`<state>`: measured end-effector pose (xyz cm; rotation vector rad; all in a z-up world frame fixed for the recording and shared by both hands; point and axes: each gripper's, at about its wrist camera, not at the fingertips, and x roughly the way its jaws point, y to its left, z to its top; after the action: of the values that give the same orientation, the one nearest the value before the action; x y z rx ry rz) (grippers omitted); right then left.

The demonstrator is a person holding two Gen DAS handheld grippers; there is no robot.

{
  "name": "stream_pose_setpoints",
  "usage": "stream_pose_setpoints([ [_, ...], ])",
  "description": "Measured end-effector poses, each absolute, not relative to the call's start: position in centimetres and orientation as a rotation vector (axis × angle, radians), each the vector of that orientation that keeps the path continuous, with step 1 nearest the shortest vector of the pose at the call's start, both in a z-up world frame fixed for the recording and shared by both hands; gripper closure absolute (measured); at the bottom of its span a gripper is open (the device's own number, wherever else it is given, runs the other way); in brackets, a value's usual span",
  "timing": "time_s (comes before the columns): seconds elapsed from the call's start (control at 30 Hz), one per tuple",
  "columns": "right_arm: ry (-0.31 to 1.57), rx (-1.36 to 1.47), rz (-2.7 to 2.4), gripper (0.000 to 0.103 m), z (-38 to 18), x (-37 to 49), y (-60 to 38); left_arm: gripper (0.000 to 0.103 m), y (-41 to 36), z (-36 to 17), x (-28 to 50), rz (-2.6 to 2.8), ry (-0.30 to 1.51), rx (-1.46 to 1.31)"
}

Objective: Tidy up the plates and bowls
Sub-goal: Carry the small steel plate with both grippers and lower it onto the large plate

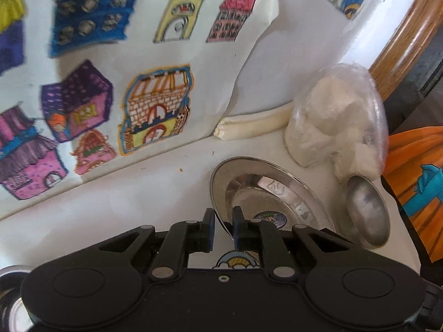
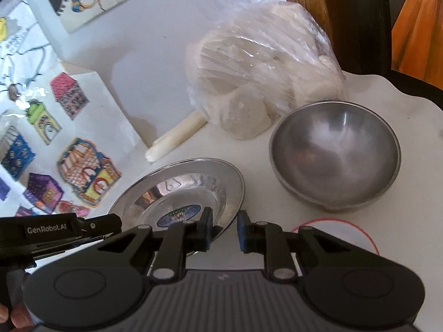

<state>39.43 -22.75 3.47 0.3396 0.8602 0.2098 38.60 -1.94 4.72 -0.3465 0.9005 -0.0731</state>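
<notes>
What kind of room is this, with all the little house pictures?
Probably a kitchen or dining corner at home: a steel plate and steel bowl sit on a white table, with a plastic-wrapped bag of food and coloured house drawings alongside.

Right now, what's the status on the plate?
Left gripper shut on plate rim. Right gripper narrow at near rim, grip unclear. Bowl beside plate, not touching.

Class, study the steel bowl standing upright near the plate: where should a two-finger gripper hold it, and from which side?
Grip the steel bowl by its thin rim, coming from above at the near edge; its round wall looks too wide and smooth for the jaws.
</notes>
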Motion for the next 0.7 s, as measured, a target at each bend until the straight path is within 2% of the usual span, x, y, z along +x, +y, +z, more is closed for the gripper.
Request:
stream_pose_setpoints([
  [0.3,0.797,0.340,0.260,0.082,6.6,35.8,-21.6,0.090,0.4,8.0,34.5,-0.098,0.830,-0.368],
  [0.7,0.731,0.323,0.367,0.082,8.7,30.7,-17.4,0.090,6.4,9.5,27.3,-0.072,0.718,-0.407],
])
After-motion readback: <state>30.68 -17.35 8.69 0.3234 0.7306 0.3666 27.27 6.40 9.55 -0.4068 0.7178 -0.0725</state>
